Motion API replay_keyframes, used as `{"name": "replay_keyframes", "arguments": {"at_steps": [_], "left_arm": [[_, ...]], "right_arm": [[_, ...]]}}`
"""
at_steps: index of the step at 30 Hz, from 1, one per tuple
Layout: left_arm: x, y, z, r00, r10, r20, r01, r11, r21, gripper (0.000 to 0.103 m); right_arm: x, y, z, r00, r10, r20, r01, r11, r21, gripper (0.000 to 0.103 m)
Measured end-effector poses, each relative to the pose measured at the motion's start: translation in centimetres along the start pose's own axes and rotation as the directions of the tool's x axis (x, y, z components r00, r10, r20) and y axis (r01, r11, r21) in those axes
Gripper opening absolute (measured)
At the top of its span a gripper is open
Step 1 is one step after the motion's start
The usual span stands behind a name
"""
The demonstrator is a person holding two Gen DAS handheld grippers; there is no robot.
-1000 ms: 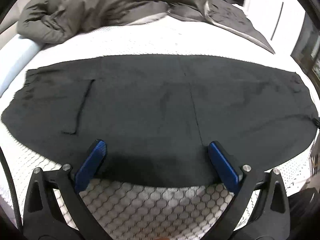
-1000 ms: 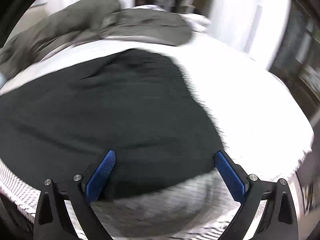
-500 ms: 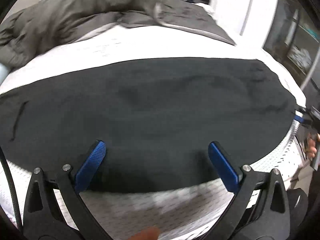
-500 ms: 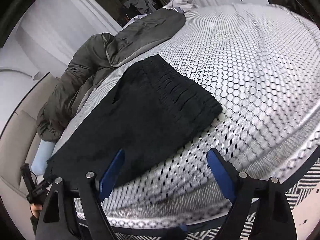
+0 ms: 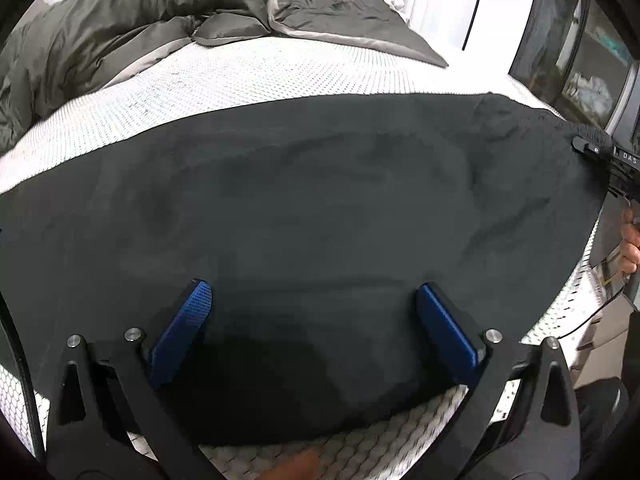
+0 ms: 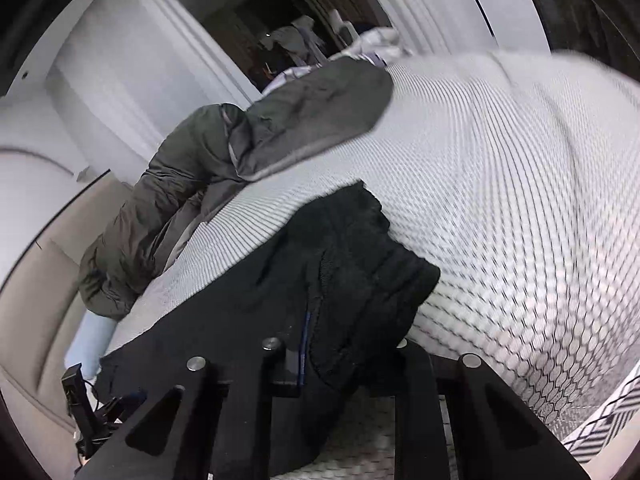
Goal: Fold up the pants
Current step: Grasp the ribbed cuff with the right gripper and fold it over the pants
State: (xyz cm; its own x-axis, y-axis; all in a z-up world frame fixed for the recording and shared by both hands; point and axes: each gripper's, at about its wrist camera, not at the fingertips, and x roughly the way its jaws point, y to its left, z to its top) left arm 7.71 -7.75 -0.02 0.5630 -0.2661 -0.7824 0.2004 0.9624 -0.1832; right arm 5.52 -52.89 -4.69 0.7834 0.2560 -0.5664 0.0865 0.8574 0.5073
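Black pants (image 5: 320,208) lie flat and lengthwise across the white mattress (image 5: 260,76). My left gripper (image 5: 316,320) hovers open over their near edge, blue pads (image 5: 184,328) wide apart and nothing pinched. At the pants' right end, my right gripper (image 5: 592,150) shows small by the frame edge. In the right wrist view the pants' gathered end (image 6: 360,264) bunches up between the closing jaws of my right gripper (image 6: 348,348), which pinch the fabric. Only a thin blue pad edge (image 6: 306,332) shows beside the cloth. The left gripper (image 6: 78,396) appears far off at the pants' other end.
A rumpled olive-grey duvet (image 5: 120,40) fills the far side of the bed. A pale blue pillow (image 6: 88,340) lies by a beige headboard (image 6: 32,320). A dark glass-fronted cabinet (image 5: 580,60) stands right of the bed. A hand (image 5: 632,248) shows at the frame edge.
The right gripper went from wide open to nearly shut on the pants' end, rolling and lifting slightly. The left gripper slid right along the pants' near edge and stayed open.
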Motion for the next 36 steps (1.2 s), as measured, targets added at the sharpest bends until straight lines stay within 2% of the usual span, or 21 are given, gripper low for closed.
{"name": "replay_keyframes", "arguments": {"at_steps": [4,8,11,14,15,16,17,18,19,20,21,23,25,26,27,28,29,30,31,33,36], "left_arm": [[-3.2,4.2,-0.8,0.999,-0.013,0.029,0.015,0.996,-0.086,0.102],[-6.5,8.5,-1.1,0.996,0.068,0.055,-0.06,0.988,-0.143,0.102],[-8.8,11.3,-1.2,0.989,0.124,0.078,-0.107,0.975,-0.195,0.102],[-10.7,13.9,-1.1,0.981,0.174,0.089,-0.148,0.958,-0.247,0.102],[-11.1,14.6,-1.0,0.978,0.188,0.091,-0.159,0.954,-0.256,0.102],[-11.6,15.4,-0.9,0.974,0.204,0.096,-0.172,0.949,-0.264,0.102],[-12.1,16.2,-0.9,0.971,0.216,0.102,-0.181,0.945,-0.272,0.102],[-12.4,17.1,-0.8,0.968,0.224,0.109,-0.186,0.941,-0.283,0.102],[-12.7,18.1,-0.8,0.968,0.221,0.12,-0.177,0.937,-0.301,0.102],[-12.8,18.9,-0.7,0.97,0.21,0.125,-0.162,0.935,-0.314,0.102],[-12.7,19.5,-0.7,0.972,0.196,0.131,-0.144,0.934,-0.327,0.102],[-11.5,19.9,0.0,0.98,0.147,0.132,-0.095,0.938,-0.335,0.102],[-9.6,19.3,1.1,0.99,0.088,0.113,-0.049,0.948,-0.315,0.102],[-8.6,18.8,1.6,0.993,0.057,0.1,-0.024,0.952,-0.304,0.102],[-7.4,18.3,2.1,0.997,0.013,0.078,0.01,0.958,-0.288,0.102],[-5.7,17.4,2.5,0.998,-0.057,0.031,0.063,0.963,-0.263,0.101],[-4.5,16.6,2.7,0.994,-0.108,-0.009,0.102,0.965,-0.24,0.094],[-3.4,15.9,2.7,0.989,-0.143,-0.049,0.129,0.969,-0.212,0.08],[-2.3,14.9,2.5,0.987,-0.132,-0.092,0.116,0.98,-0.159,0.077],[-2.2,14.1,2.1,0.992,-0.094,-0.08,0.087,0.992,-0.091,0.077],[-2.9,15.2,1.7,0.986,-0.147,-0.083,0.136,0.983,-0.126,0.075]], "right_arm": [[-1.1,5.7,1.6,0.999,0.039,0.013,-0.037,0.994,-0.102,0.017],[-0.6,13.6,2.1,0.995,0.102,-0.013,-0.103,0.972,-0.211,0.016],[0.5,20.6,1.5,0.984,0.16,-0.073,-0.175,0.933,-0.313,0.016],[2.3,28.2,-0.2,0.961,0.245,-0.128,-0.276,0.87,-0.41,0.016],[3.2,30.3,-1.1,0.944,0.285,-0.164,-0.328,0.843,-0.427,0.02],[4.2,32.2,-2.4,0.917,0.326,-0.231,-0.396,0.81,-0.432,0.022],[5.4,33.5,-3.7,0.882,0.356,-0.307,-0.463,0.777,-0.427,0.032],[6.8,34.8,-5.2,0.838,0.371,-0.4,-0.528,0.738,-0.42,0.047],[7.8,35.6,-7.0,0.798,0.352,-0.49,-0.572,0.699,-0.429,0.052],[8.0,35.7,-8.1,0.785,0.325,-0.527,-0.582,0.679,-0.447,0.054],[8.0,35.5,-9.1,0.791,0.291,-0.538,-0.572,0.663,-0.483,0.055],[7.6,34.4,-9.7,0.825,0.239,-0.512,-0.524,0.663,-0.534,0.061],[7.0,32.4,-9.4,0.874,0.194,-0.445,-0.439,0.707,-0.554,0.073],[7.1,31.3,-9.1,0.899,0.164,-0.406,-0.385,0.737,-0.555,0.076],[7.0,30.4,-8.9,0.911,0.147,-0.385,-0.354,0.759,-0.546,0.076],[7.2,29.6,-8.8,0.921,0.112,-0.374,-0.314,0.782,-0.538,0.076],[7.6,28.5,-8.7,0.926,0.067,-0.372,-0.275,0.795,-0.541,0.076],[7.6,27.7,-8.8,0.931,0.055,-0.361,-0.26,0.794,-0.55,0.076],[7.5,26.6,-8.9,0.941,0.065,-0.333,-0.248,0.801,-0.545,0.076],[7.7,24.7,-8.9,0.944,0.038,-0.328,-0.209,0.837,-0.506,0.076],[7.7,21.9,-9.0,0.942,0.106,-0.318,-0.249,0.855,-0.455,0.076]]}}
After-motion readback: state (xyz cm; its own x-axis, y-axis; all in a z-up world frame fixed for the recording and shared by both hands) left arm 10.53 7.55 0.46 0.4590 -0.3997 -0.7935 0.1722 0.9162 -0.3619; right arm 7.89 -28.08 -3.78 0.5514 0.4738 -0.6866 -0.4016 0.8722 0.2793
